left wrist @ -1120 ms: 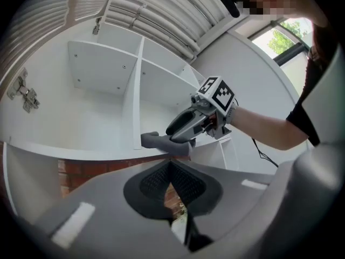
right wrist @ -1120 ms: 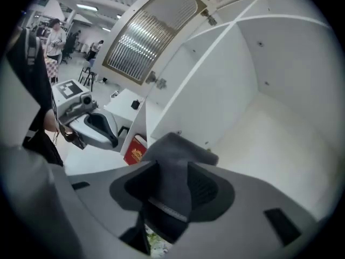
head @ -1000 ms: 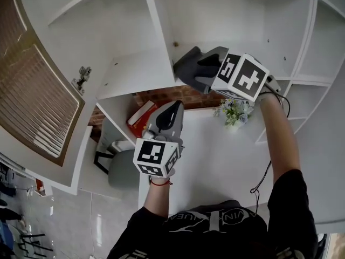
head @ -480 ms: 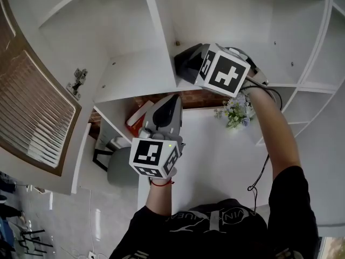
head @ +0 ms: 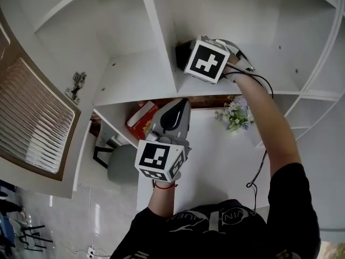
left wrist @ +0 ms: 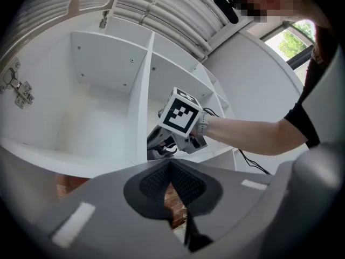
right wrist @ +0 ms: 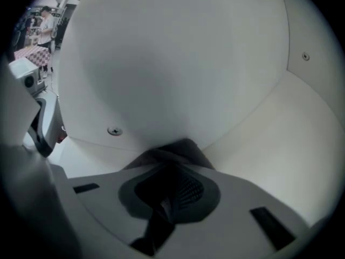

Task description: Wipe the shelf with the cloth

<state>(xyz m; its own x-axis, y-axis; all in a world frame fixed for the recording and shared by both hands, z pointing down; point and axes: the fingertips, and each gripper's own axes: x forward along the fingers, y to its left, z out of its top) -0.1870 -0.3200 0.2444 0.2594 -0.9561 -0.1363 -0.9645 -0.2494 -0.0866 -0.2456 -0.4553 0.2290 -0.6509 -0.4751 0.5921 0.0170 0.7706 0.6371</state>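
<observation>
A dark grey cloth point(head: 181, 53) lies in the back left corner of a white shelf compartment, against the vertical divider point(head: 155, 31). My right gripper point(right wrist: 166, 192) is shut on the cloth point(right wrist: 173, 147), a fold of it pinched between the pads. In the head view its marker cube point(head: 206, 60) hides the jaws. The cloth rests on the shelf board point(head: 232, 88). My left gripper point(head: 176, 109) hangs below the shelf's front edge, shut point(left wrist: 170, 169) with nothing in it, pointing up at the right gripper's cube point(left wrist: 183, 115).
A red box point(head: 141, 118) sits on a lower shelf at the left. Small flowers point(head: 233, 112) stand on the white table point(head: 215, 161). An open slatted door point(head: 32, 117) and its hinge point(head: 79, 80) are at the far left. A cable trails from the right arm.
My right gripper has moved up and left, deeper into the compartment toward the divider, carrying the cloth into the corner. The left gripper has dropped slightly.
</observation>
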